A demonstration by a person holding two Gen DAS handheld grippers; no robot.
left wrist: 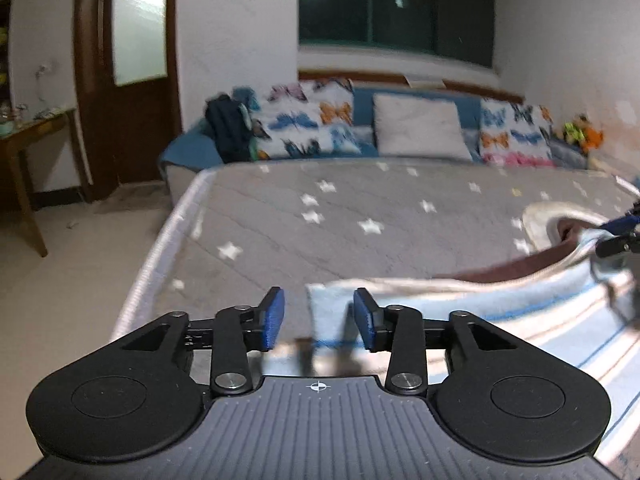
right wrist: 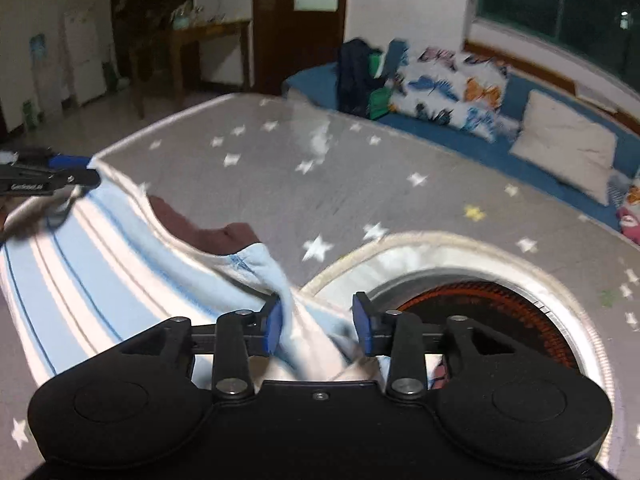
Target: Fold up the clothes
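A light blue garment with white and thin blue stripes (right wrist: pixel 80 252) lies on the grey star-patterned bed cover (right wrist: pixel 320 184), with a maroon piece (right wrist: pixel 192 228) showing under its upper edge. My left gripper (left wrist: pixel 319 320) is open, its blue pads on either side of the garment's corner (left wrist: pixel 328 304). My right gripper (right wrist: pixel 318 322) is open, with a bunched fold of the garment (right wrist: pixel 312 320) lying between its pads. The left gripper also shows in the right wrist view (right wrist: pixel 52 178) at the garment's far corner. The right gripper shows at the edge of the left wrist view (left wrist: pixel 618 236).
A round heater with an orange grille (right wrist: pixel 500 308) sits in a hole in the cover, right of my right gripper. A blue sofa with butterfly cushions (left wrist: pixel 312 124) and a white pillow (left wrist: pixel 420 128) stands behind. A wooden table (left wrist: pixel 28 140) and door (left wrist: pixel 128 72) are at the left.
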